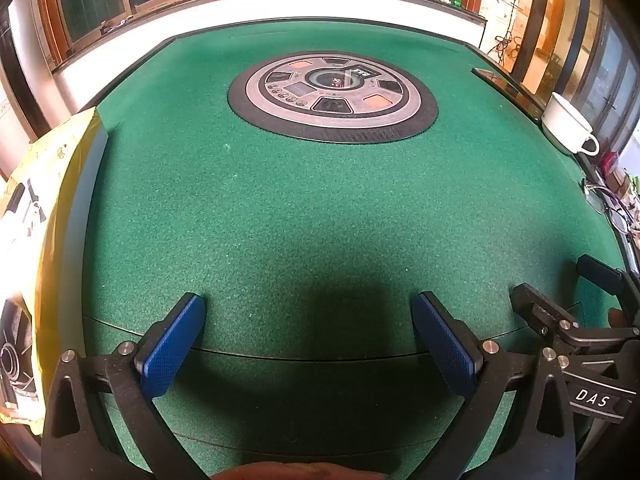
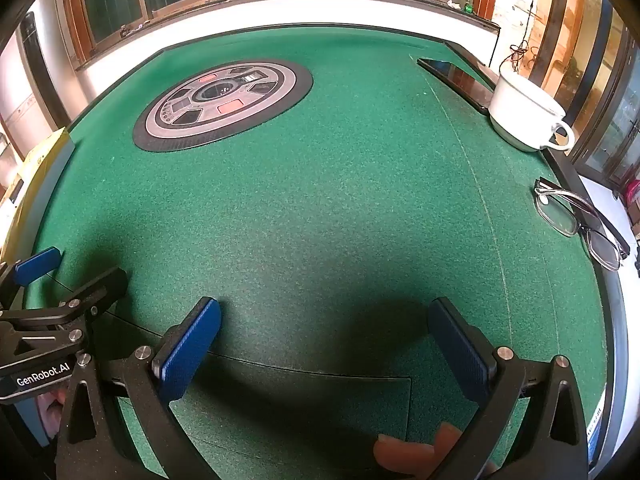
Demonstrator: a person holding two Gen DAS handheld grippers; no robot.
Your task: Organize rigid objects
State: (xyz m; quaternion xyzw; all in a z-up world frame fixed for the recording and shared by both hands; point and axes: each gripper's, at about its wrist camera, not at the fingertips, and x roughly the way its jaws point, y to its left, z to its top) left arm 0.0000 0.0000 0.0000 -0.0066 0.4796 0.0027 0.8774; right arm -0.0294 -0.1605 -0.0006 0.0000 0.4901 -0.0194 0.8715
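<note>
— Green felt covers the whole surface (image 2: pixel 320 200), with a round control panel (image 2: pixel 222 106) set into its middle and windows behind. Where are the things to organize?

— All along the right edge: a white cup (image 2: pixel 524 116) with its handle turned outward, a dark phone (image 2: pixel 456 76) lying flat just beyond it, and a pair of glasses (image 2: pixel 576 224) nearer, right at the rim.

— And the tools?

— The left hand-held gripper (image 1: pixel 308 336) and right hand-held gripper (image 2: pixel 324 344) both hover over the near edge, jaws spread wide, nothing between the blue pads.

— What worries you?

— The glasses, I'd say. They are thin, and they sit so close to the rim that a clumsy nudge could push them off. The cup looks wide for the pads, so a pinch on its wall might slip; the rim or the handle seems safer. The phone lies flat, hard to get under.
</note>
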